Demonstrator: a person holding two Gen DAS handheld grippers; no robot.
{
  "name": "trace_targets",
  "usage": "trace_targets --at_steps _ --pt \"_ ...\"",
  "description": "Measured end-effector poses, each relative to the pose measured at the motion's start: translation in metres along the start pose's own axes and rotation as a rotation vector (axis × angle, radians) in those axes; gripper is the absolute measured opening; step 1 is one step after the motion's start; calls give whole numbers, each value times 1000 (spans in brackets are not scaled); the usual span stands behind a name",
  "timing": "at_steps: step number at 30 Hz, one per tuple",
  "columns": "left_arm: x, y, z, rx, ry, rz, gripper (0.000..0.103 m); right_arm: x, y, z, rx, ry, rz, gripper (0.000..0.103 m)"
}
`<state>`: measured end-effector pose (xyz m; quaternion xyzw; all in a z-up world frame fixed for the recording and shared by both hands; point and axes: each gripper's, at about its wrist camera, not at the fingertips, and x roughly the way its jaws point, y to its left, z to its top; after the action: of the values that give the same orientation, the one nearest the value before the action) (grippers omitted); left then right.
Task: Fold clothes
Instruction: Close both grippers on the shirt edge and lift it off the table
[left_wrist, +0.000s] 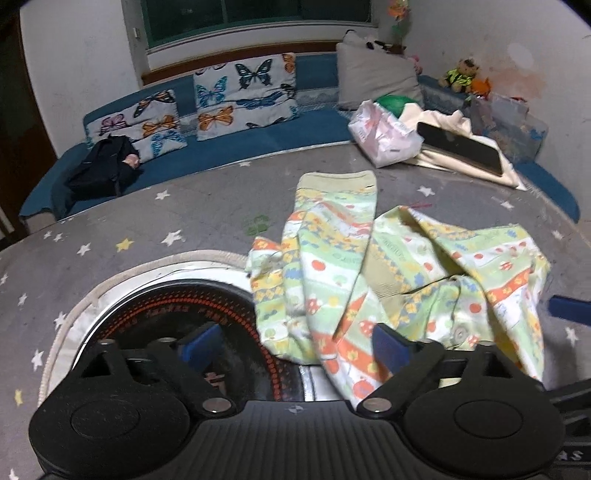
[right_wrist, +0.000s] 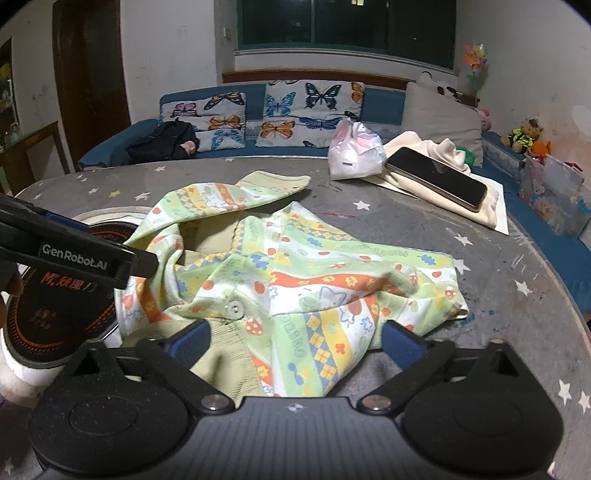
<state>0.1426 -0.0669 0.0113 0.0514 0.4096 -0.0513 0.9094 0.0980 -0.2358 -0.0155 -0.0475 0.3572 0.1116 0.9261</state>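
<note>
The left gripper (left_wrist: 297, 345) has its jaws spread wide and grasping nothing; one blue finger (left_wrist: 201, 341) hangs over the round black cooker (left_wrist: 177, 314) set into the surface (left_wrist: 110, 221), and the other blue finger sits right at the near edge of the little shirt (left_wrist: 369, 273). The right gripper (right_wrist: 295, 341) also has its jaws spread wide, with the near part of the shirt (right_wrist: 295, 273) lying between the two blue fingers, but they do not pinch it. Both grippers are low and point forward across the surface. In the right wrist view the left gripper (right_wrist: 74, 251) reaches in from the left side, over the cooker (right_wrist: 55, 314). The shirt is green, yellow and orange, with a white button (right_wrist: 233, 308). It lies crumpled in the middle of the gray surface with stars, and one sleeve (left_wrist: 340, 192) sticks out toward the far side. Farther back on the surface are a pink bag (right_wrist: 351, 155) and a dark phone (right_wrist: 436, 177) on cream cloth (right_wrist: 480, 210). Behind is a blue sofa (left_wrist: 258, 144) with butterfly pillows (left_wrist: 243, 94).
</note>
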Motion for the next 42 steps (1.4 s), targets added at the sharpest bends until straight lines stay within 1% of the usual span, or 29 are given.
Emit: trace_targets --at_steps 1,2,4,5,6,7,8,10,11,12,14,15,17,18,22,28,33,39,42 --pt "0 1 0 -4 0 -13 73 1 -1 0 3 3 3 91" --pt "1 1 0 -8 0 -26 70 2 -2 0 6 5 6 89" --pt "2 2 1 -15 0 -51 49 3 -4 1 11 10 11 80" --pt "2 3 1 -19 1 -64 45 3 -5 1 14 12 14 78" --pt "3 3 1 -23 1 -77 37 3 -7 1 17 14 16 76" --pt "3 4 2 -26 1 -90 28 3 -8 1 20 17 17 70" --pt "4 4 2 -30 1 -103 24 4 -9 1 26 20 22 67" --pt "2 4 2 -30 -5 -116 15 4 -13 0 39 22 28 58" --pt "0 4 1 -25 -12 -115 12 3 -15 0 44 20 30 54" --pt "-2 3 1 -20 -19 -113 9 2 -17 0 50 18 31 48" --pt "-5 3 1 -12 -31 -110 7 0 -22 -1 65 16 39 40" --pt "-7 4 1 -11 -35 -111 7 -1 -24 -1 74 13 43 34" --pt "-10 4 1 -7 -44 -112 6 -3 -26 -1 85 5 42 28" --pt "-11 5 1 -11 -49 -113 5 -5 -26 -1 92 -4 46 21" --pt "-19 8 4 -18 -68 -115 4 -15 -29 5 115 -50 70 12" --pt "-39 13 11 -25 -117 -118 3 -36 -32 19 134 -132 95 9" --pt "-64 21 25 -24 -184 -101 3 -55 -29 41 130 -193 126 8" --pt "-95 41 55 -40 -266 -51 2 -75 -20 89 107 -291 161 8" --pt "-111 53 73 -47 -307 -19 2 -81 -9 120 77 -340 167 7"
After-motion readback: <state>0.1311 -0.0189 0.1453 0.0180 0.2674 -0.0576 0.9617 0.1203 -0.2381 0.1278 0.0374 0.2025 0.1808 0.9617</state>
